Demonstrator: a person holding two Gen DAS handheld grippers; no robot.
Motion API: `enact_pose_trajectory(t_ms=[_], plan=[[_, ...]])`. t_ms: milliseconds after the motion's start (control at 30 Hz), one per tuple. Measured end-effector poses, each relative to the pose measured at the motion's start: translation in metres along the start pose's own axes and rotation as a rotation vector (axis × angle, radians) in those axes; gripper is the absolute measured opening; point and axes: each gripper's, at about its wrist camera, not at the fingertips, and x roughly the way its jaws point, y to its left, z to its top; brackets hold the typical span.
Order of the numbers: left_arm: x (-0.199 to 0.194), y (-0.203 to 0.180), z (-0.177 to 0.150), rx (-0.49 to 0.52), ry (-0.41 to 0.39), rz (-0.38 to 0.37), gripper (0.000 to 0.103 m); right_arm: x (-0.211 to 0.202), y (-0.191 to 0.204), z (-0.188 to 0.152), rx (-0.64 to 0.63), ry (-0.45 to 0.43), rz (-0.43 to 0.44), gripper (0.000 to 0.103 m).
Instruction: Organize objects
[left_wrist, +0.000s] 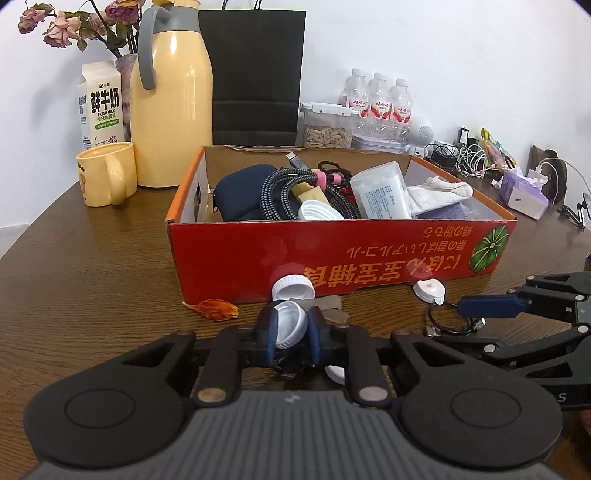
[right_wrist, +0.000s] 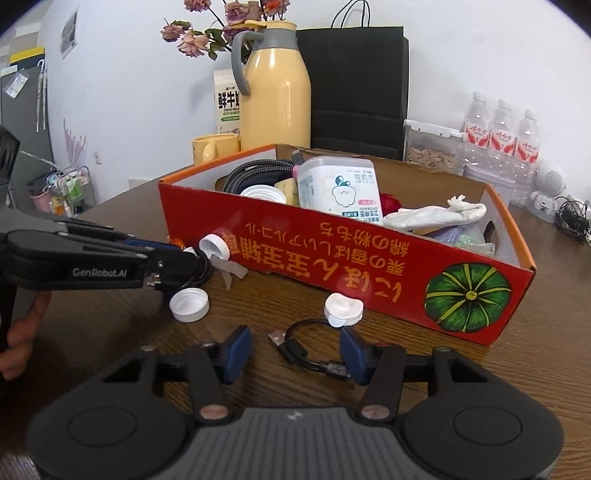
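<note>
A red cardboard box (left_wrist: 343, 258) full of cables, a pouch and a cotton-swab tub stands on the brown table. My left gripper (left_wrist: 291, 326) is shut on a white bottle cap (left_wrist: 291, 321) just in front of the box; it shows from the side in the right wrist view (right_wrist: 184, 258). Another white cap (left_wrist: 293, 288) leans against the box wall. My right gripper (right_wrist: 295, 350) is open over a short black USB cable (right_wrist: 295, 349) on the table. A white cap (right_wrist: 189, 303) and a white round tag (right_wrist: 343, 308) lie near it.
A yellow thermos (left_wrist: 171, 99), a yellow mug (left_wrist: 107, 173), a milk carton (left_wrist: 100, 103) and a black bag (left_wrist: 255, 74) stand behind the box. Water bottles (left_wrist: 376, 99), a tissue pack (left_wrist: 522, 192) and tangled chargers sit at the right. A dried orange petal (left_wrist: 216, 309) lies on the table.
</note>
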Motion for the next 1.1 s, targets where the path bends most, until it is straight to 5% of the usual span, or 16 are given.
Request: enact_pose_trajectory(t_ms=[133,233,1100], plan=[[-0.001,-0.002,-0.001,0.009,-0.006,0.006,0.011,0.003,-0.001,0.0,0.005,0.016,0.01,0.038],[-0.002,-0.002,-0.001,0.009,-0.013,0.012,0.01,0.002,0.0,0.0,-0.008,0.013,0.021,0.016],[-0.044,-0.013,-0.009,-0.022,-0.15,0.01,0.009,-0.054,0.017,-0.005,-0.019,-0.148,0.028,0.014]])
